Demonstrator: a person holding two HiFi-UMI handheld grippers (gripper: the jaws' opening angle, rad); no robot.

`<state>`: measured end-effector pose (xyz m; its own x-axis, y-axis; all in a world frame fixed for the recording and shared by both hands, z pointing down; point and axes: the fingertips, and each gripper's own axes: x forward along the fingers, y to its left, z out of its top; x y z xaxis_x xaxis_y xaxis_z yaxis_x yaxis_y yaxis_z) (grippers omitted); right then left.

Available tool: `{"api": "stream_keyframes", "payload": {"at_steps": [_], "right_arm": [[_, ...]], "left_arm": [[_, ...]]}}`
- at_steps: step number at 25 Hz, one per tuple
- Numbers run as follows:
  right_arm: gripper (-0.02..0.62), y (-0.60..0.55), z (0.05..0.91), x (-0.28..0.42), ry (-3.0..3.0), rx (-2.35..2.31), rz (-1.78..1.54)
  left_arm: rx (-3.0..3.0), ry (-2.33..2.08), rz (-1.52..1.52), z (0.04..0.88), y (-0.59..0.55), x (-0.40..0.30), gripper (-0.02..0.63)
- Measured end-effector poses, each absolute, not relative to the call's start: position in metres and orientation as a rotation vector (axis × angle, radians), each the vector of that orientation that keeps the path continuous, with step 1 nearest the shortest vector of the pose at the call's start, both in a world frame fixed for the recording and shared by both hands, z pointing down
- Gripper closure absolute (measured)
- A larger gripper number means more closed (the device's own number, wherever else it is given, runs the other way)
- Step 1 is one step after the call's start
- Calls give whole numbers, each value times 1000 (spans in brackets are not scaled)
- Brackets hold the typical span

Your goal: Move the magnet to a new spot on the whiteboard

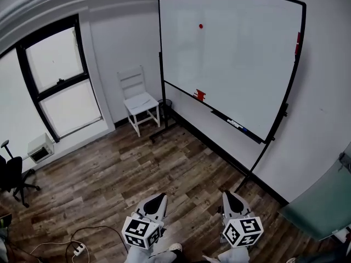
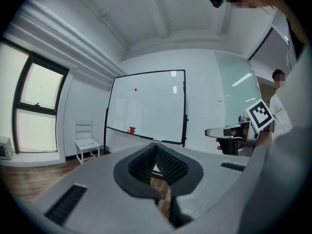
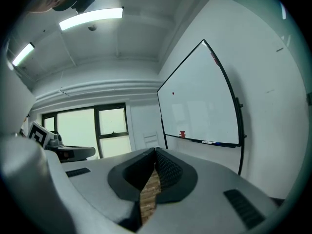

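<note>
White chair (image 1: pixel 140 101) beside whiteboard (image 1: pixel 236 53)

Office or mtg room is indicated: a big whiteboard (image 1: pixel 236 59) on a stand is set along one wall w/ markers (image 1: pixel 236 124) on its tray, a black swivel chair (image 1: pixel 13 177) is seen at the left edge, a white chair (image 1: pixel 140 100) in the corner. Strip lights (image 3: pixel 90 17) are fixed overhead; wood-look floor (image 1: pixel 126 174) & bare white walls.
</note>
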<state>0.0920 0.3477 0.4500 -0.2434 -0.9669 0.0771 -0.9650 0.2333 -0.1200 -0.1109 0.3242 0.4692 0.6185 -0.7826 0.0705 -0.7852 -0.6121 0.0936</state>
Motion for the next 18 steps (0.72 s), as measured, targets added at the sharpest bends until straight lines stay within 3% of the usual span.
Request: {"api": "stream_keyframes", "payload": {"at_steps": [18], "right_arm": [[569, 204, 461, 59, 2498, -1921, -275]], "left_arm": [[2701, -1300, 23, 477, 192, -135, 597]]}}
